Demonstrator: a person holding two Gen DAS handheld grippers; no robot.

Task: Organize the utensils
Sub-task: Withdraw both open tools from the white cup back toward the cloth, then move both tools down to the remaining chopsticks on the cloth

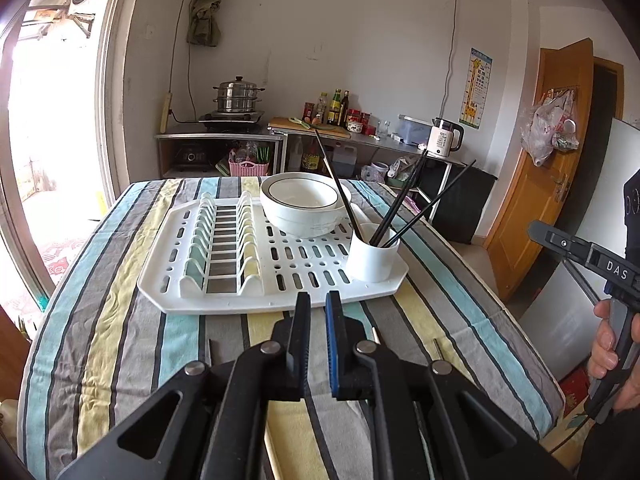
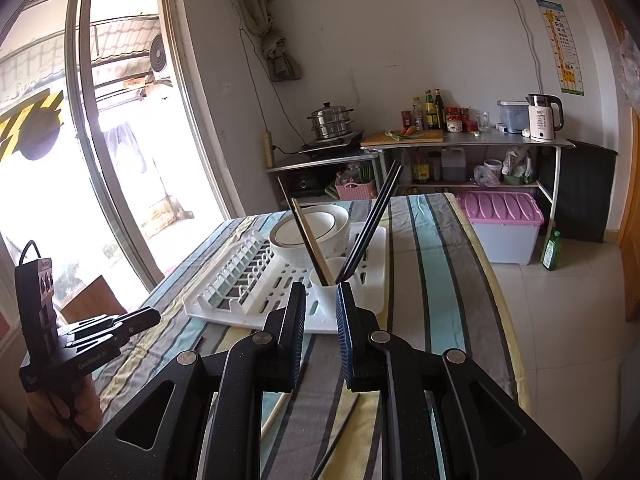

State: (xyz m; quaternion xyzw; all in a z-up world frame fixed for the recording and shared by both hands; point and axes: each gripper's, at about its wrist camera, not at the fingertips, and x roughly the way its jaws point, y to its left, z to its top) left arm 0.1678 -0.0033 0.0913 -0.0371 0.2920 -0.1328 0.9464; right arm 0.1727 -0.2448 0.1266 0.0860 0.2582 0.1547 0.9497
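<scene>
Sorting looks part done. Your left gripper point(image 1: 318, 304) has jaws nearly closed, holding nothing. Ahead, the drying rack point(image 1: 224, 304) carries a bowl point(image 1: 300, 208) and a white holder cup point(image 1: 372, 258) with dark chopsticks point(image 1: 424, 204). Loose chopsticks point(image 2: 276, 416) lie on the striped cloth point(image 1: 120, 320) beneath your right gripper point(image 2: 320, 296), jaws slightly apart, empty. Likely next: lower, pinch one. Legible: "DAS", "GenRobot.AI"; kettle reads 55.

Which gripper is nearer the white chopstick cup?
Right, by a little. The right gripper sits just short of the white chopstick cup; the left gripper hangs before the drying tray's front edge.
</scene>
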